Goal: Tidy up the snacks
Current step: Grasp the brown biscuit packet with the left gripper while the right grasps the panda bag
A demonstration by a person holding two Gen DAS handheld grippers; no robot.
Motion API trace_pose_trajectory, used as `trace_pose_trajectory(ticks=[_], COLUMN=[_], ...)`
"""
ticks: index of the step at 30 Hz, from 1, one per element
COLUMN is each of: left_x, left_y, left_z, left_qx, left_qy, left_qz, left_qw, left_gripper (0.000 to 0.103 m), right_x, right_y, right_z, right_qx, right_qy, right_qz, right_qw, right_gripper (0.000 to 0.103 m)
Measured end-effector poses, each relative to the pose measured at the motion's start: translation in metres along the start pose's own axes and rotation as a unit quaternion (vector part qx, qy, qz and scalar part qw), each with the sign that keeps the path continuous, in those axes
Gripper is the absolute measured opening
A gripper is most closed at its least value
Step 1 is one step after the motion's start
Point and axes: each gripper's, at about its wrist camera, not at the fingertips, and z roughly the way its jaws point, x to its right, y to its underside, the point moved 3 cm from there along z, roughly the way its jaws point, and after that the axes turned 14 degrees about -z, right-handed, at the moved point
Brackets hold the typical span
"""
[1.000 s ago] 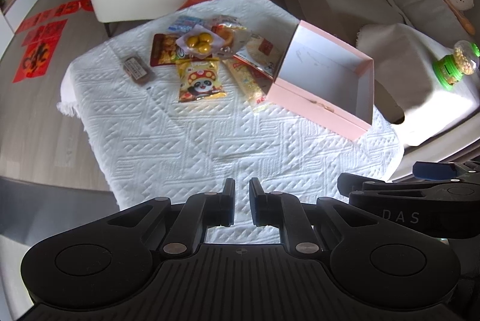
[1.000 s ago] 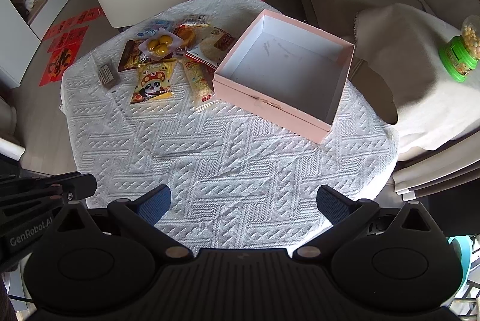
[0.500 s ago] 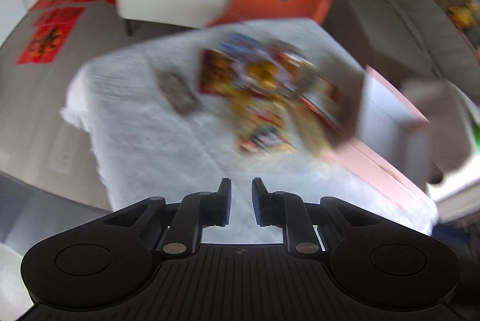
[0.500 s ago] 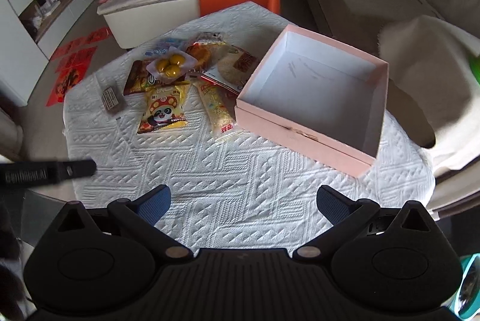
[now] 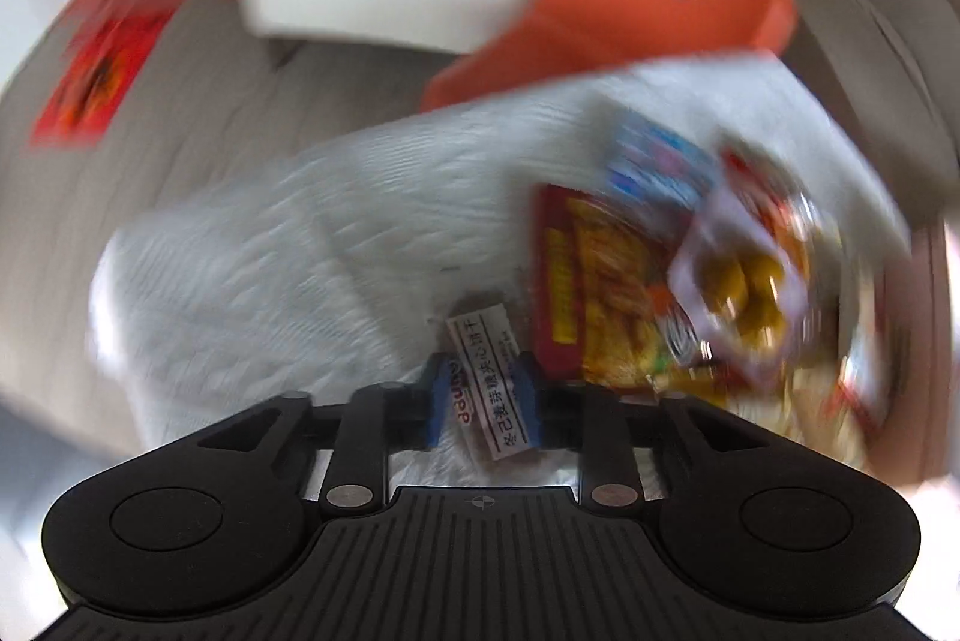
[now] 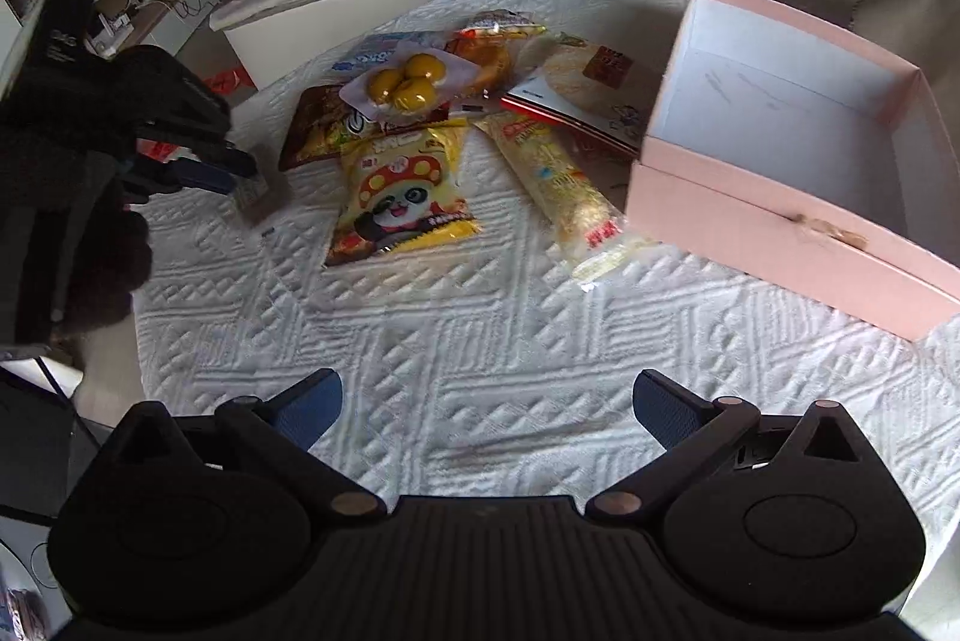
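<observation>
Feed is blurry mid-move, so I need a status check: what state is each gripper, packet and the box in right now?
Left gripper: jaws just opening, astride the small white-labelled biscuit packet, not clamped.
Right gripper: wide open, empty, above bare white woven tablecloth.
Pink cardboard box: open, empty.
Yellow panda snack bag: lying flat, untouched.
Clear pack of yellow egg yolks: resting atop the snack pile.
</observation>
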Motion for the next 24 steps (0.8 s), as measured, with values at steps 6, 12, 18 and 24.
trace_pose_trajectory(ticks=[6, 12, 18, 24], left_x=[-0.003, -0.033, -0.012, 0.008], left_y=[0.003, -0.005, -0.009, 0.006], left_z=[-0.004, -0.001, 0.005, 0.003], left_qx=[0.034, -0.048, -0.036, -0.005], left_qy=[-0.023, 0.099, 0.081, 0.022], left_qz=[0.153, 0.053, 0.104, 0.162], left_qw=[0.9874, 0.9925, 0.9907, 0.9866], left_gripper=[0.068, 0.067, 0.067, 0.056], right_x=[-0.018, -0.029, -0.035, -0.033], right_y=[-0.031, -0.068, -0.08, -0.035], right_z=[0.031, 0.068, 0.095, 0.059], right_qx=[0.0, 0.008, -0.01, -0.055], right_qy=[0.048, 0.059, 0.044, 0.08], right_qz=[-0.057, -0.081, -0.069, -0.044], right_qw=[0.997, 0.995, 0.997, 0.994], right_gripper=[0.103, 0.103, 0.075, 0.062])
